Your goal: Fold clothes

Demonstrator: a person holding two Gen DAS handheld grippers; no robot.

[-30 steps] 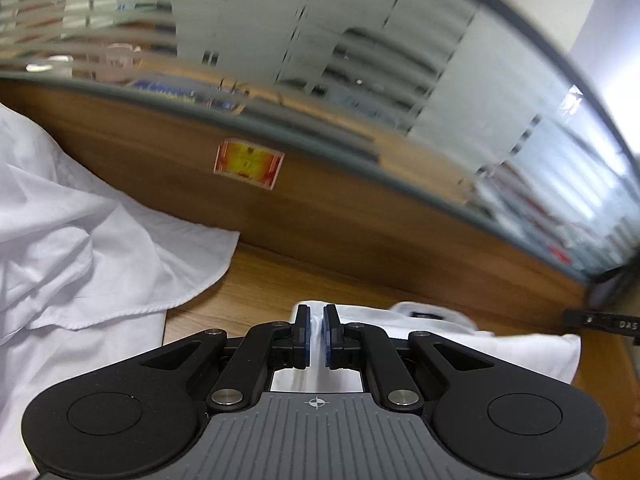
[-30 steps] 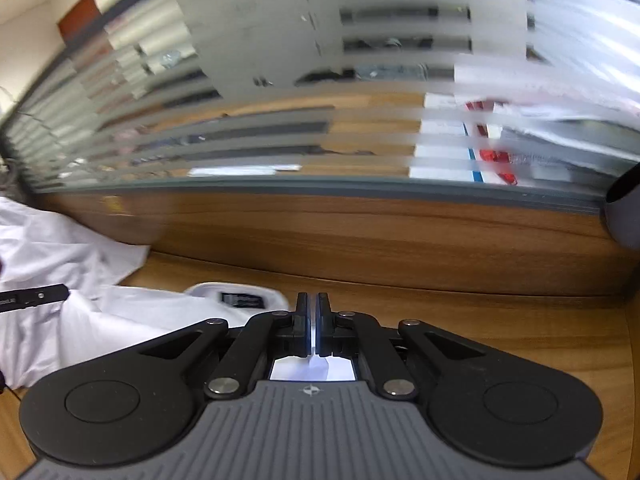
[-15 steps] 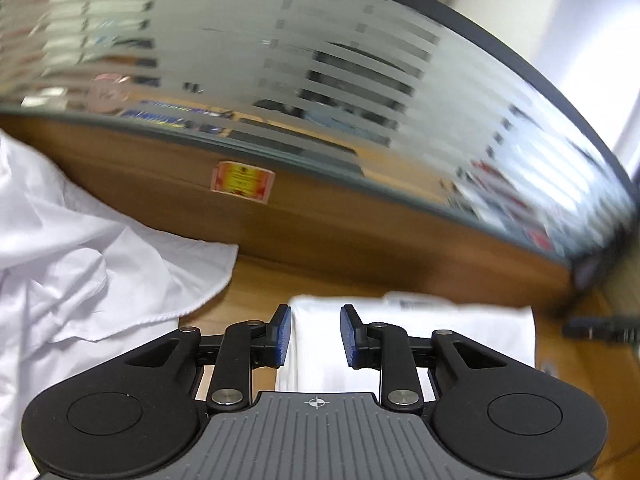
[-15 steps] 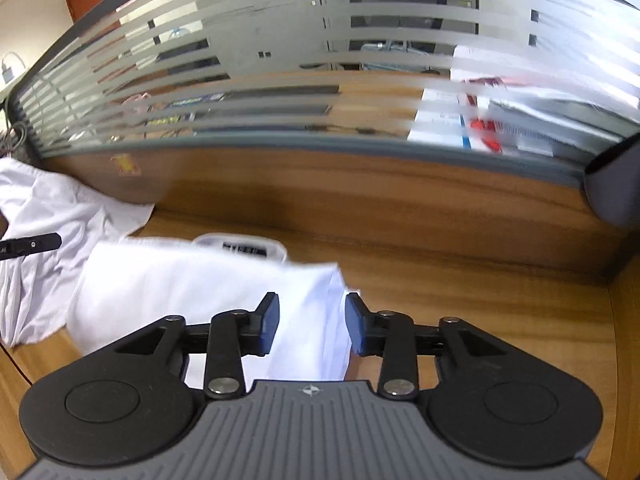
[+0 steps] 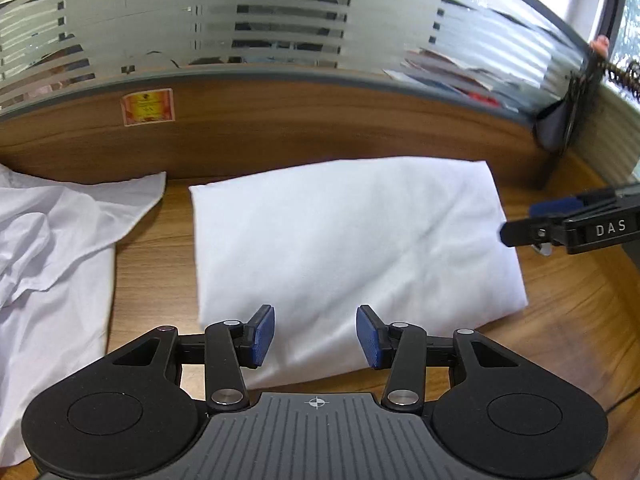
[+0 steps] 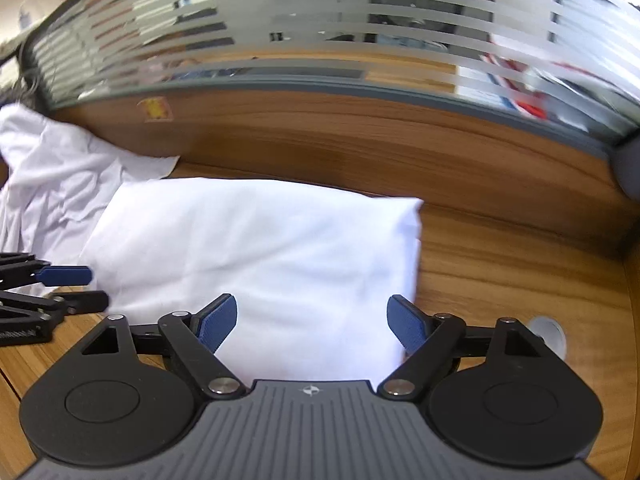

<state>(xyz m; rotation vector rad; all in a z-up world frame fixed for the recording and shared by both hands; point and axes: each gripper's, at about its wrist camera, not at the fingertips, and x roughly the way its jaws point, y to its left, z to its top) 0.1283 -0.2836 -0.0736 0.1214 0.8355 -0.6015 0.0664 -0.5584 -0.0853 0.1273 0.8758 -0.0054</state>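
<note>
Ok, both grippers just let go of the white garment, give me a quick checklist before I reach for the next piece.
1. Left gripper released: ok, its jaws have just been opening, nothing pinched between the pads.
2. Right gripper released: ok, jaws have just been opening wide, not clamped on the cloth beneath.
3. Folded garment lying flat as a neat rectangle: ok.
4. Unfolded white clothing apart from the folded piece: ok, wooden desk shows between them.
5. Folded edges aligned underneath: cannot tell.
</note>
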